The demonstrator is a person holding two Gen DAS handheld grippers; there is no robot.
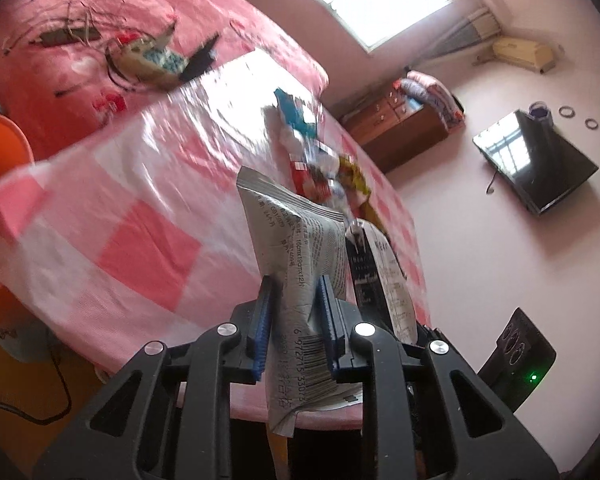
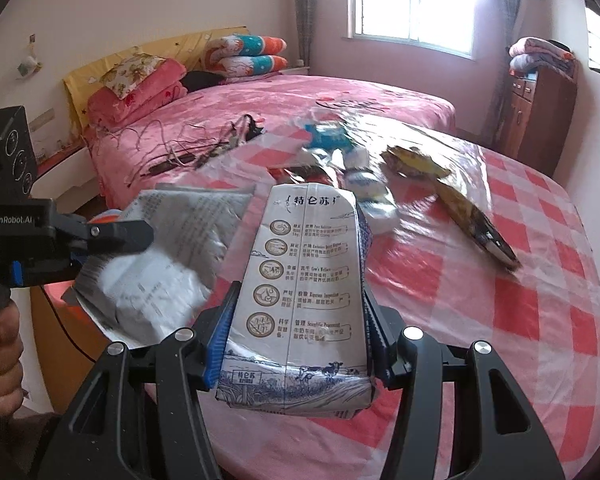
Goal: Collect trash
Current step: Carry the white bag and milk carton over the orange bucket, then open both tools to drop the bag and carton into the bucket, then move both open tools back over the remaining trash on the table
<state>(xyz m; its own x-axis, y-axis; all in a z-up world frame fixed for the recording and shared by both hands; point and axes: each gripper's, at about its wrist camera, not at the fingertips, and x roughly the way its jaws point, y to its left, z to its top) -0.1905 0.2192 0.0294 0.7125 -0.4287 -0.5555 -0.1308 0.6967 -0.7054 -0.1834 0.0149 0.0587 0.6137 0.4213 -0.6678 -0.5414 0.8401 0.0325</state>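
My left gripper (image 1: 296,292) is shut on a crumpled grey printed wrapper (image 1: 296,236) with a barcode, held above the near edge of the table (image 1: 148,240). The right wrist view shows the same gripper (image 2: 140,236) and wrapper (image 2: 172,248) at the left. My right gripper (image 2: 300,300) is shut on a flattened white milk carton (image 2: 304,272) with blue print, lifted off the table (image 2: 500,300). More trash lies on the checked cloth: a blue wrapper (image 2: 328,136), white crumpled pieces (image 2: 364,184), and yellow wrappers (image 2: 416,162).
A bed with a pink cover (image 2: 228,112) and loose cables (image 2: 188,152) stands behind the table. An orange container (image 1: 0,152) sits at the left, below the table's edge. A wooden dresser (image 2: 536,108) stands at the far right. A person's hand (image 2: 0,356) grips the left handle.
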